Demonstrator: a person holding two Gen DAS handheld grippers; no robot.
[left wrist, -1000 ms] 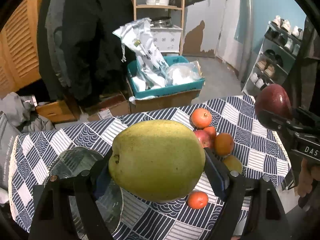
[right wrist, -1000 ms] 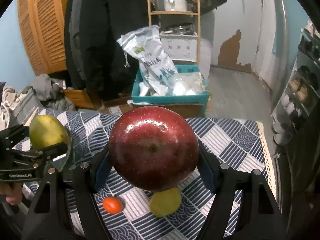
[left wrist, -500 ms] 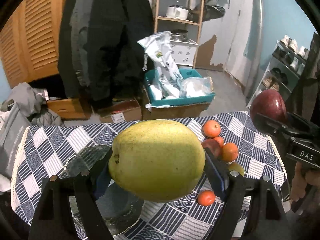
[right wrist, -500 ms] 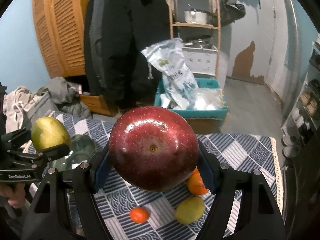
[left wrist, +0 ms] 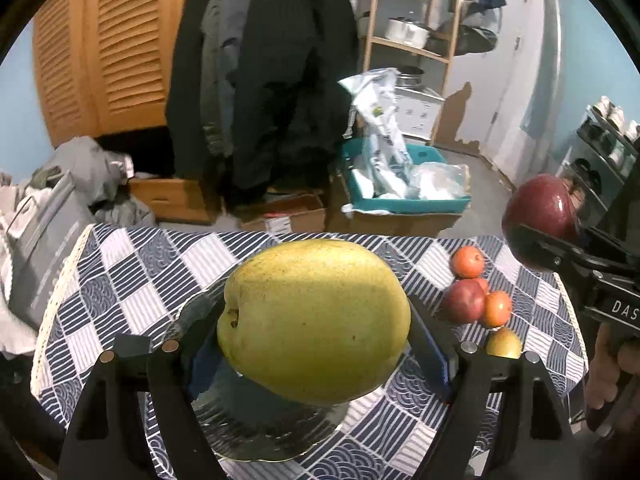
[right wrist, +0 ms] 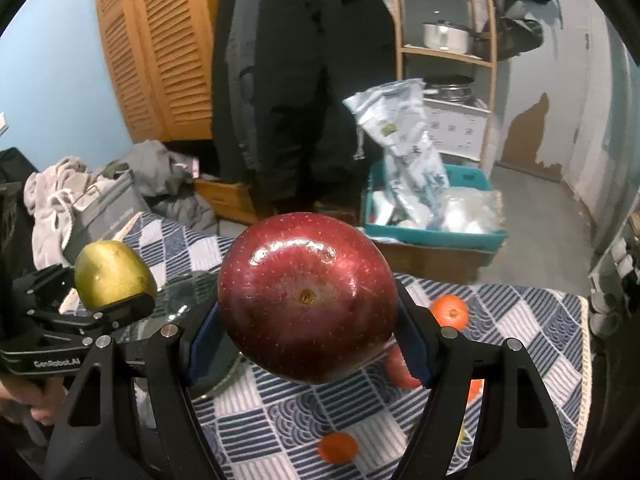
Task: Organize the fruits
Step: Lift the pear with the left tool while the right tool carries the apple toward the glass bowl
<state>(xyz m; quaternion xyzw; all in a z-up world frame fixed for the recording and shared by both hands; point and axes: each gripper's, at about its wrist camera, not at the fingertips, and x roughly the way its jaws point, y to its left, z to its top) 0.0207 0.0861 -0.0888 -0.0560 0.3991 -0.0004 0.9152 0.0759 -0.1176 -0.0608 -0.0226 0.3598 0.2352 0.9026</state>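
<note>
My left gripper [left wrist: 314, 344] is shut on a big green-yellow pear [left wrist: 314, 320] and holds it above a glass plate [left wrist: 260, 432] on the checked tablecloth. My right gripper [right wrist: 308, 336] is shut on a dark red apple [right wrist: 308, 300], held above the cloth to the right of the plate [right wrist: 188, 292]. In the left wrist view the apple [left wrist: 540, 212] shows at the right edge; in the right wrist view the pear [right wrist: 112, 276] shows at the left. Several loose fruits lie on the cloth: oranges [left wrist: 467, 261], a red one [left wrist: 463, 301], a small yellow one [left wrist: 503, 343].
The table's checked cloth [left wrist: 132, 280] ends in a pale trim at left and right. Beyond the far edge stand a teal crate with bags [left wrist: 400, 184], cardboard boxes [left wrist: 284, 216], hanging coats, and a wooden shelf [left wrist: 408, 40]. A grey bag [left wrist: 48, 240] lies at left.
Both grippers have risen and tilted up, with the fruit still held. The views now show more of the room and the table sits lower in frame; the pear now hangs over the plate.
</note>
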